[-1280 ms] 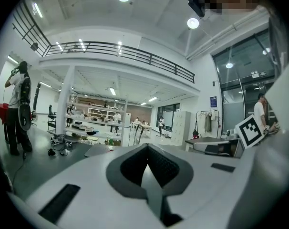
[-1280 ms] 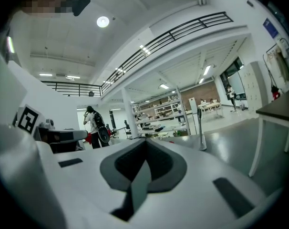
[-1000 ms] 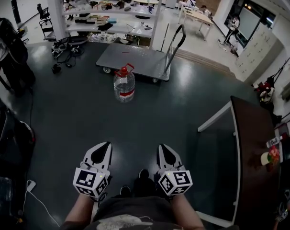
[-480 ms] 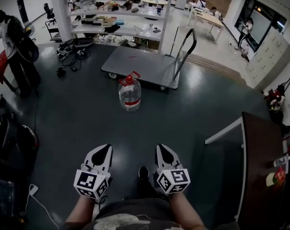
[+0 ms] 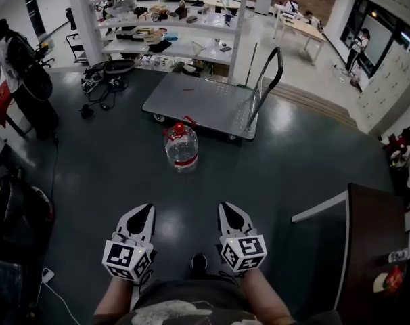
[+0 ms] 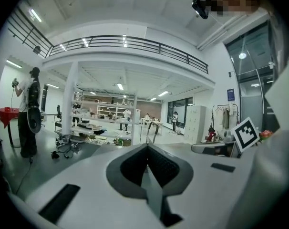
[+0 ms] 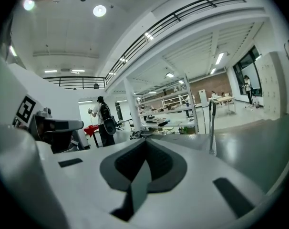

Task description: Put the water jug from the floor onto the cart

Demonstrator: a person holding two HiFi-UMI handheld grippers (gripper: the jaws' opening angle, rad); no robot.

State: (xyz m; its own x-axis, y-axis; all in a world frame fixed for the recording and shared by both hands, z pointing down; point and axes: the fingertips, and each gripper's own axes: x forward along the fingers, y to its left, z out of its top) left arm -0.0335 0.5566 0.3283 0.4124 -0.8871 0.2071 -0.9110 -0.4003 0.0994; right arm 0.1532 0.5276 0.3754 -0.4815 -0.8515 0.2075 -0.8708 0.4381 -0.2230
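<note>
A clear water jug (image 5: 181, 149) with a red cap and red handle stands upright on the dark floor, just in front of the grey platform cart (image 5: 198, 100). The cart's upright push handle (image 5: 268, 80) is on its right side. My left gripper (image 5: 143, 210) and right gripper (image 5: 228, 208) are held side by side low in the head view, well short of the jug, both shut and empty. In the left gripper view the left gripper (image 6: 147, 147) shows jaws that meet, with the cart handle (image 6: 151, 130) far beyond. The right gripper (image 7: 145, 143) is shut too; the cart handle (image 7: 212, 128) stands ahead to its right.
Loaded shelving (image 5: 164, 19) stands behind the cart, with cables (image 5: 103, 80) on the floor at its left. A person (image 5: 15, 73) stands at the far left. A dark table (image 5: 374, 249) with a white frame fills the right. A white cable (image 5: 56, 290) lies bottom left.
The whole view has advanced toward the jug and cart, which now sit lower and nearer in the head view. Both grippers were carried forward together and stayed shut.
</note>
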